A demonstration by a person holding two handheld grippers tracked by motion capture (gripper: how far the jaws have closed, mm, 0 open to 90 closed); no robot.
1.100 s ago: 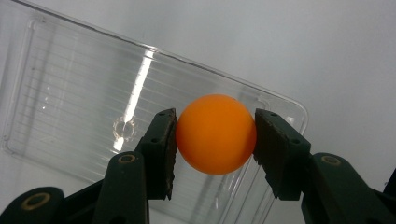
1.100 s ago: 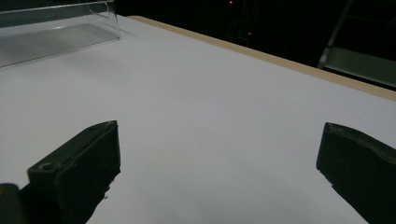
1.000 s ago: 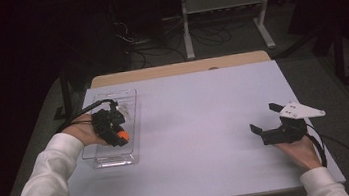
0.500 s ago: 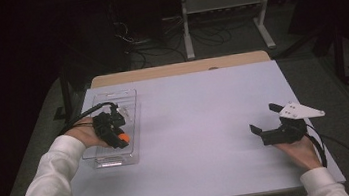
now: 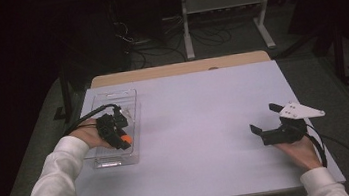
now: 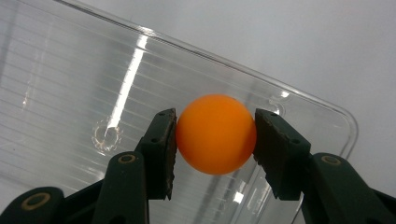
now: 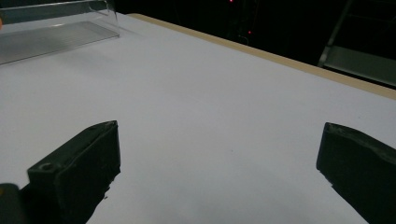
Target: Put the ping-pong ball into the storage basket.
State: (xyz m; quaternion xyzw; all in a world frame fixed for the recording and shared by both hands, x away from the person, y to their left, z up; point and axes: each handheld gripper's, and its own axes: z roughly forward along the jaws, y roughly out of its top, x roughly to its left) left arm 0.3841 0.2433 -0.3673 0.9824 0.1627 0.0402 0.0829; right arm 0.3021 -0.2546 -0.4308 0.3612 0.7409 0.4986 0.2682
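Observation:
An orange ball [image 6: 215, 134] sits between the pads of my left gripper [image 6: 215, 140], which is shut on it over the floor of a clear plastic tray [image 6: 70, 93]. From above, that gripper [image 5: 123, 140] and the ball [image 5: 126, 139] hang over the near half of the tray [image 5: 127, 101] at the table's left side. My right gripper [image 5: 265, 120] rests low on the table's right side, open, with nothing between its two black jaws. In the right gripper view its fingers [image 7: 84, 163] stand wide apart over bare white tabletop.
The white table [image 5: 200, 120] has a wooden strip [image 5: 179, 69] along its far edge. The clear tray's end [image 7: 56, 28] lies far across the table from the right gripper. Beyond the table stand a metal frame [image 5: 224, 6] and loose cables on a dark floor.
The left hand with the ball has shifted slightly toward the near end of the tray. The right gripper has stayed put.

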